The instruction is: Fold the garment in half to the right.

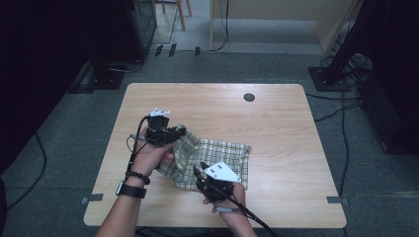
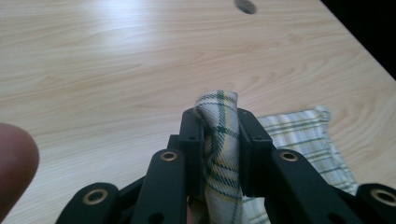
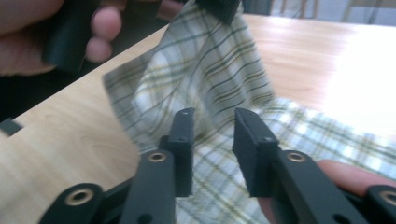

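The plaid cloth (image 1: 212, 158) lies rumpled near the middle of the wooden table (image 1: 276, 123), slightly toward the person's side, with its left corner lifted off the surface. The left gripper (image 1: 180, 131) has its jaws clamped on a bunched fold of that cloth, which stands up between the pads in the left gripper view (image 2: 219, 140); the rest of the fabric trails down to the tabletop. The right gripper (image 1: 198, 171) hangs over the near edge of the cloth with its jaws parted and nothing pinched between them (image 3: 212, 140); in the blurred right gripper view the fabric seems to lie behind and below the pads rather than touching them. Bare wood runs wide beyond the cloth toward the far edge and the right edge, where a small round grommet hole (image 1: 249, 97) sits near the far rim. The near edge lies close to both forearms. Grey carpet (image 1: 79, 148) surrounds the table.
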`<state>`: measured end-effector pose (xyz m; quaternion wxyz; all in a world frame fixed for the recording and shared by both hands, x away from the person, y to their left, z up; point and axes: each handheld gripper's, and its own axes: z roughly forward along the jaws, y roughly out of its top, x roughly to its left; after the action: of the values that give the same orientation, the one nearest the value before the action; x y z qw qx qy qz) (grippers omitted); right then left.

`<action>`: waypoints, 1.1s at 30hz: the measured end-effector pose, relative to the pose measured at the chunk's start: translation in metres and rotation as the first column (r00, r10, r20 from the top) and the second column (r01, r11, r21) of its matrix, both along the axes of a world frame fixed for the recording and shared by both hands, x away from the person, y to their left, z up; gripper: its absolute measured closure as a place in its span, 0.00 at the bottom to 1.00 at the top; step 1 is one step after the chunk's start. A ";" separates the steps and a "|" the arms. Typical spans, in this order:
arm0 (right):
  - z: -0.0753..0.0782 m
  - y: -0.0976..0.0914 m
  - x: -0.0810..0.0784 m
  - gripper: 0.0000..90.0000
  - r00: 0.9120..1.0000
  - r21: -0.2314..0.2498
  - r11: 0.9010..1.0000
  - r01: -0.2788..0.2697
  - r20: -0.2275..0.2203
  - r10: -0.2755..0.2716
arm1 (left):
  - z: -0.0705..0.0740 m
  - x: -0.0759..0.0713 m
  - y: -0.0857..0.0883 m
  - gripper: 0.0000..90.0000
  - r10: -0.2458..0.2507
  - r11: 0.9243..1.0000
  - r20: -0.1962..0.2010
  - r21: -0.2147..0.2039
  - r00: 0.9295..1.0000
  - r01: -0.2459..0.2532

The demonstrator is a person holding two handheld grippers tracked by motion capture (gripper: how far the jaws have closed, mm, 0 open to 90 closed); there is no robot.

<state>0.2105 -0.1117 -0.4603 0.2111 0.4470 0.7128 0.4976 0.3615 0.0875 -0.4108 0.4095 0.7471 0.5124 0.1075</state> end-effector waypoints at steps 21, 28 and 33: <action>-0.042 0.138 0.045 0.44 0.983 -0.226 0.957 -0.180 -0.087 0.164 | -0.093 0.046 0.085 0.76 0.027 0.996 -0.069 -0.087 0.997 -0.033; -0.054 0.160 0.070 0.39 0.978 -0.216 0.965 -0.148 -0.179 0.110 | -0.102 0.048 0.085 0.75 0.008 0.997 -0.051 -0.070 0.999 -0.012; -0.061 0.167 0.077 0.39 0.979 -0.275 0.954 -0.122 -0.193 0.069 | -0.103 0.047 0.083 0.75 -0.004 0.999 -0.028 -0.036 1.000 0.003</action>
<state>0.2878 0.0555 -0.5217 0.1830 0.4203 0.8141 0.3566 0.4085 0.1707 -0.5140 0.4159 0.7420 0.5184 0.0871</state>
